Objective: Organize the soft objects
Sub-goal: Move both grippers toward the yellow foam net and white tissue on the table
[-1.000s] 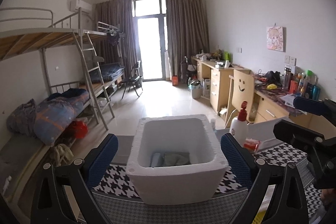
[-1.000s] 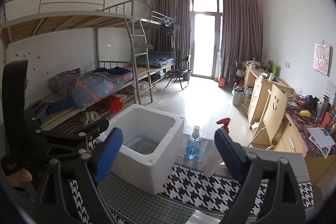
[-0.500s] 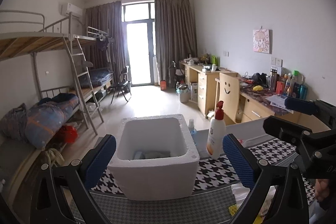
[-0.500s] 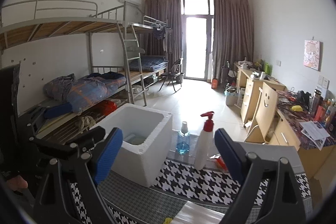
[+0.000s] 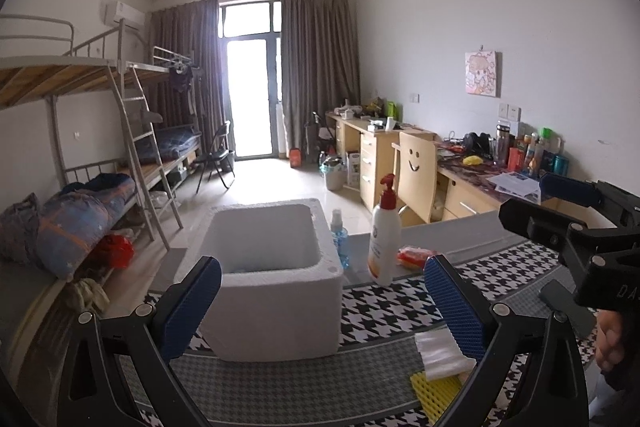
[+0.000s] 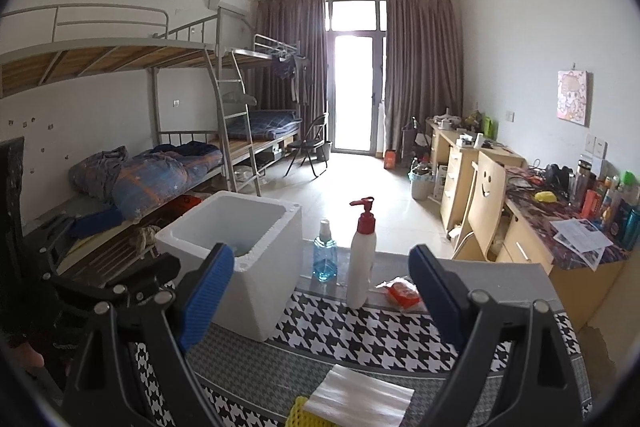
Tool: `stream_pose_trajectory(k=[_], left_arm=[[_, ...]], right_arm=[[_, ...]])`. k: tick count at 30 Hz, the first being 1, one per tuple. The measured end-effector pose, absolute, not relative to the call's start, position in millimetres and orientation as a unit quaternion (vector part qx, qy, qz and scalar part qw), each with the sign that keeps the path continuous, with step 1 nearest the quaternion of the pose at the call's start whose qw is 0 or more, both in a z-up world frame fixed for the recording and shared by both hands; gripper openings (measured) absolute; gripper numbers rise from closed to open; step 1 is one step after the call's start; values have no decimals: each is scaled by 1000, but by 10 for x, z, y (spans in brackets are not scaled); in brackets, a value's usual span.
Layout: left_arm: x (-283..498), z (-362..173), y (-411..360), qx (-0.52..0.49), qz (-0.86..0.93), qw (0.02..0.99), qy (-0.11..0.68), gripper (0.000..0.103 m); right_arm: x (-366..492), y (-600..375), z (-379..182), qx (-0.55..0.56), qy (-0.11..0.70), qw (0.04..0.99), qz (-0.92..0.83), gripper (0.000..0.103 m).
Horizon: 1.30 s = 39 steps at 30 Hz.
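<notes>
I have both tools hovering over the houndstooth tabletop. My left hand-held gripper is spread wide and holds nothing, framing the white foam box. My right hand-held gripper is equally spread. A white folded cloth lies on a yellow mesh pad at the near edge, beside a lotion pump bottle.

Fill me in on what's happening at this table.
A person holds a pair of tongs in each hand above the checked tablecloth. Both the left tongs and the right tongs are open and hold nothing. A white foam box stands ahead, beside a pump bottle and a blue spray bottle. Near the tongs lie a white cloth and a yellow sponge, not yet picked up.
</notes>
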<state>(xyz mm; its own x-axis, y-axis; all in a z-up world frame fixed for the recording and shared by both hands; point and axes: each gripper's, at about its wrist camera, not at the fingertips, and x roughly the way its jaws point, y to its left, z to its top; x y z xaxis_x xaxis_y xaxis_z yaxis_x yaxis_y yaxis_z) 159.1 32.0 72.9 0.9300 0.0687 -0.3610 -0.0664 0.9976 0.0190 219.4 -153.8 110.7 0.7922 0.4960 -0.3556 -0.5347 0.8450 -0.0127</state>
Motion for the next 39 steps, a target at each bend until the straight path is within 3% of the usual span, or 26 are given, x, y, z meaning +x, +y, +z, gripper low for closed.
stream_pose_trajectory(k=[39], left_arm=[[1398,84,55,-22,-29,977,210,102]], right_arm=[[1867,-2029,390,-49,210,953,212,92]])
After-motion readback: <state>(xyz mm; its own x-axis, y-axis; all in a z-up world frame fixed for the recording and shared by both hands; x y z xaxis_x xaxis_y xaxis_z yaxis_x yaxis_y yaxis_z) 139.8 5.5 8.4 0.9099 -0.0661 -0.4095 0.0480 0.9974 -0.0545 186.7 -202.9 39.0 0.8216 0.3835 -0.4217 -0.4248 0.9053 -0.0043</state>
